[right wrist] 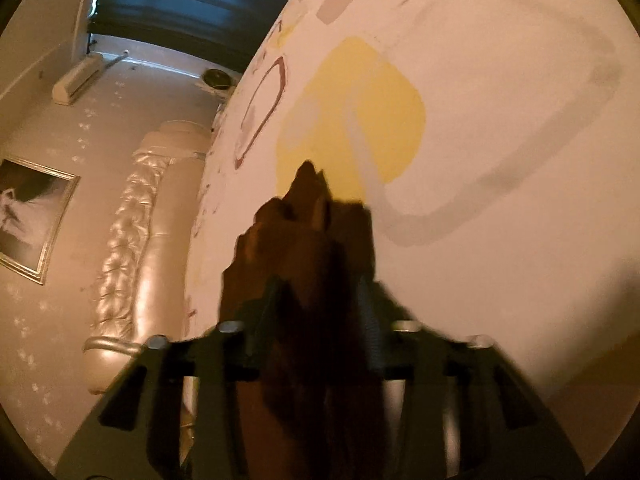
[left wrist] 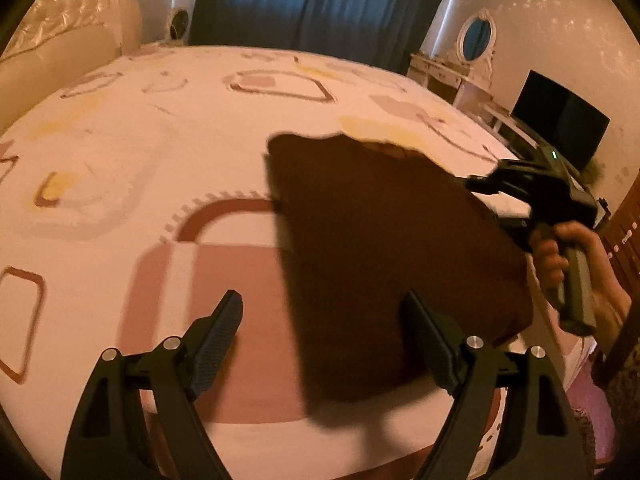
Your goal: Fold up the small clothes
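A dark brown garment hangs lifted over the right part of the bed and partly drapes down toward its near edge. A person's hand holds my right gripper, which grips the cloth's right edge. In the right wrist view this gripper is shut on a bunched fold of the brown garment, which sticks out past the fingertips. My left gripper stands open near the garment's lower left part, its right finger in front of the cloth, with nothing pinched.
The bed has a white patterned sheet and a padded cream headboard at the left. Beyond its far right edge stand a white dressing table and a black screen. Blue curtains hang behind.
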Tool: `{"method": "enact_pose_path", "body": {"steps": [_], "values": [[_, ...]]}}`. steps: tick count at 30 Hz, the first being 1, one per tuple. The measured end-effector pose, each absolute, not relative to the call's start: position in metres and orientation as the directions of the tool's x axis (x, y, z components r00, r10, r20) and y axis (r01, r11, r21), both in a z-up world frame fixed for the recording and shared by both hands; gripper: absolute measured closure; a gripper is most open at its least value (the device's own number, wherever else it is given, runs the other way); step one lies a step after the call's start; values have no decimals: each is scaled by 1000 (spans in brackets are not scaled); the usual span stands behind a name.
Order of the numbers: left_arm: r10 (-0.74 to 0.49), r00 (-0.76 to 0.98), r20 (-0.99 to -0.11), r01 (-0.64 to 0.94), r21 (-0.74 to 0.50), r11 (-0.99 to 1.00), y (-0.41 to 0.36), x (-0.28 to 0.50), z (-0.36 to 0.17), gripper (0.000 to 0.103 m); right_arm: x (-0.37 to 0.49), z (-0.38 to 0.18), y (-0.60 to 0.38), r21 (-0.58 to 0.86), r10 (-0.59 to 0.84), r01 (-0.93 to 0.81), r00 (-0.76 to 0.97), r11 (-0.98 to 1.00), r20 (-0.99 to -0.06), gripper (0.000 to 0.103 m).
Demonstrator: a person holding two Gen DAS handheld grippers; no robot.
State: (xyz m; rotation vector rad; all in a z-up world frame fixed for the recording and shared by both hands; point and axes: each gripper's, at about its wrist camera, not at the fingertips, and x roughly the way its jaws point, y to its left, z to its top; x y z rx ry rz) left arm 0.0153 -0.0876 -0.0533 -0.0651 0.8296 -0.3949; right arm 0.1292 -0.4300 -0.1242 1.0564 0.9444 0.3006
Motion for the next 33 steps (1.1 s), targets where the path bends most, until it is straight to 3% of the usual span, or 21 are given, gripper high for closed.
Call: {"method": "enact_pose_path", "body": {"steps": [2, 5, 7, 13, 15, 20, 23, 25, 33], "values": [[-387, 586, -712, 318, -237, 918, -94, 17, -58, 21, 134, -121, -435, 828, 590, 209, 614, 520, -525, 99], [-403, 557, -727, 315, -265, 912, -99, 20, -68, 21, 140, -129, -449, 828, 562, 237, 638, 508, -527, 102], [-408, 552, -727, 304, -281, 910, -98, 23, -73, 21, 144, -140, -452, 795, 542, 268, 611, 543, -577, 103], [-408, 554, -725, 313, -273, 910, -99, 22, -74, 19, 131, -143, -461, 823, 556, 253, 633, 508, -538, 101], [-409, 554, -725, 311, -276, 909, -98, 21, -73, 19, 122, -143, -462, 839, 575, 253, 631, 482, -521, 97], [-407, 556, -725, 311, -272, 910, -98, 21, -74, 19, 87, -133, -458, 868, 621, 218, 623, 445, -475, 61], [-407, 556, -725, 311, -272, 910, -99, 20, -74, 19, 65, -126, -455, 882, 646, 199, 616, 427, -451, 49], [-407, 555, -725, 311, -272, 911, -99, 20, -74, 19, 52, -121, -448, 889, 665, 188, 603, 418, -441, 44], [-405, 556, -726, 312, -269, 911, -99, 21, -74, 19, 10, -115, -422, 895, 708, 179, 557, 408, -434, 39]]}}
